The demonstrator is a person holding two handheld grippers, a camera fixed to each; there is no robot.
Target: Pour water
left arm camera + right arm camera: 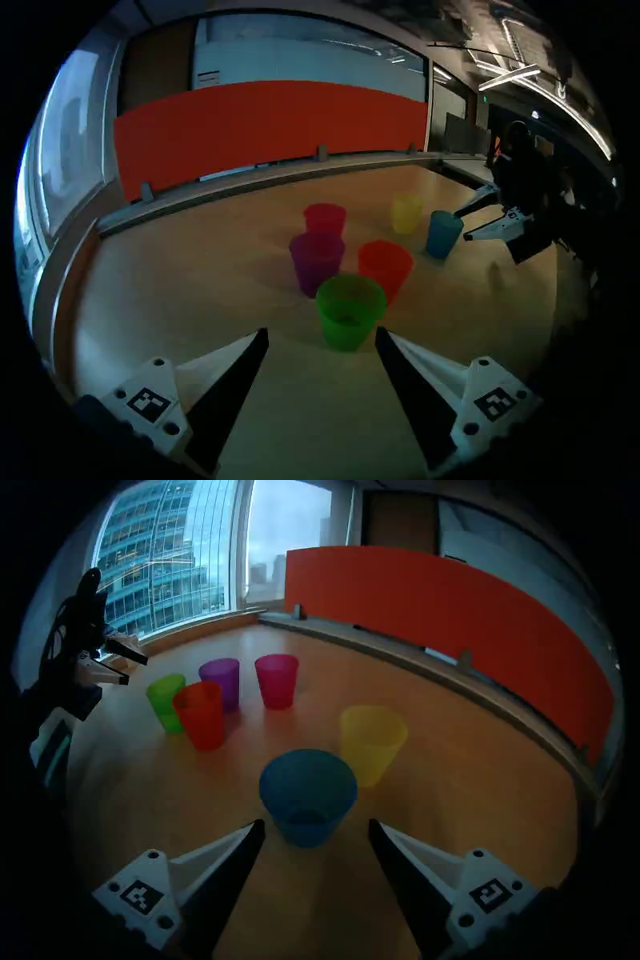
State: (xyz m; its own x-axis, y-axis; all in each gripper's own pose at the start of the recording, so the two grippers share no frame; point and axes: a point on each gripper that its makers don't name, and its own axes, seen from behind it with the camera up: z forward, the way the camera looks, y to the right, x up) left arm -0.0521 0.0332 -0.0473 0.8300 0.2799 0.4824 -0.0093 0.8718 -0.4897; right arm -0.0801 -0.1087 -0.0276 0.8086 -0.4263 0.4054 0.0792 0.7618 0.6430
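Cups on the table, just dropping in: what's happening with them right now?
Two hand-held grippers are at a wooden table. The left gripper is open, lined up on the green cup just ahead of its fingertips. The right gripper is open too, facing the blue cup. Neither cup is gripped, and nothing is being poured.
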